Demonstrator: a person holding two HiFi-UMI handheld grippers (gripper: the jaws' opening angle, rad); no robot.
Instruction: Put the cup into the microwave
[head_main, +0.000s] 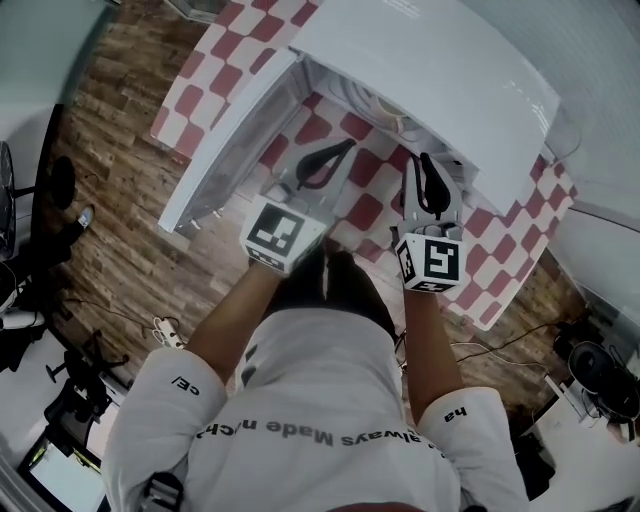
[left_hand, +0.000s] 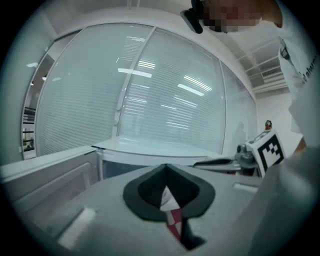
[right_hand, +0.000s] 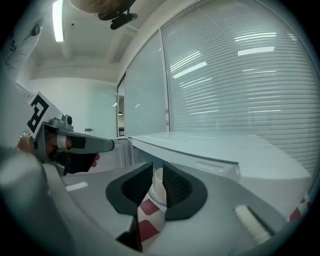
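Note:
A white microwave (head_main: 430, 60) stands on a table with a red-and-white checked cloth (head_main: 365, 210), and its door (head_main: 230, 130) hangs open to the left. A pale cup (head_main: 389, 106) stands just inside the opening. My left gripper (head_main: 349, 146) hovers over the cloth in front of the opening, its jaws closed tip to tip (left_hand: 166, 167) on nothing. My right gripper (head_main: 424, 158) points at the cup from just in front. In the right gripper view the cup (right_hand: 158, 181) shows through the narrow gap of that gripper (right_hand: 156, 167), beyond the tips and not held.
Slatted window blinds (right_hand: 240, 80) run behind the microwave. Wooden floor (head_main: 120, 200) lies left of the table, with stands and cables (head_main: 60, 380) on it. More cables and gear (head_main: 590, 370) sit at lower right. The table's near edge is at my body.

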